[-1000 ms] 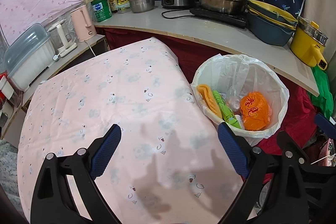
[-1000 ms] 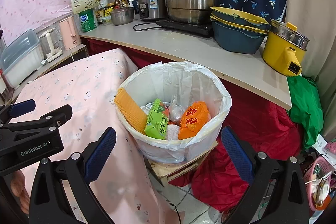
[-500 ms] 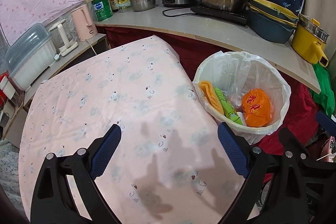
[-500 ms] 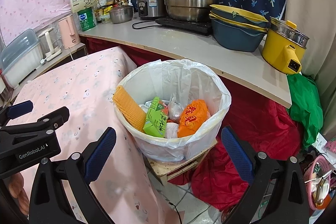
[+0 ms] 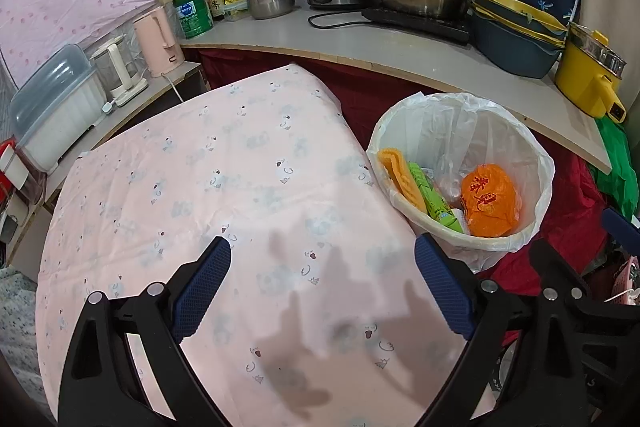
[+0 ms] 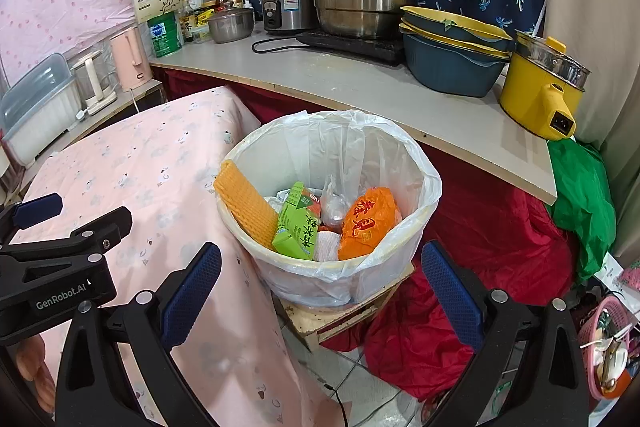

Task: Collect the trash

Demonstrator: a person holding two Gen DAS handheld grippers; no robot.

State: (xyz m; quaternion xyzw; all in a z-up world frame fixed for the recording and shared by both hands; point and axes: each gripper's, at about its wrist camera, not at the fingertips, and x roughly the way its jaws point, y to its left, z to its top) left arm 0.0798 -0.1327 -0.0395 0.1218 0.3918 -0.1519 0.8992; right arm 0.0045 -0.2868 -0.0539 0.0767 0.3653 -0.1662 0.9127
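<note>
Both claws stand wide apart and hold nothing. From its own camera the left claw hangs over the pink patterned tabletop, its blue pads spread with only cloth between them; the right claw hangs in front of the white-lined trash bin, which shows between its parted pads. The left claw's black frame also shows at the left edge of the right view.

The trash sits in the bin, which stands on a small wooden board just off the tabletop's right edge, in front of the grey kitchen counter. Inside it lie an orange waffle-textured sheet leaning on the near-left wall, a green drink carton, an orange printed packet, a small clear plastic bag between those two, and some white paper beneath.

No loose piece shows on the tabletop in either view, so my reading is that the collecting step is finished or close to it, with both claws empty near the bin. If anything remains, the next move calls for a look across the cloth and the floor by the red fabric for a stray piece. Otherwise it calls for pulling both claws clear, without catching the thin liner folded over the rim.
</note>
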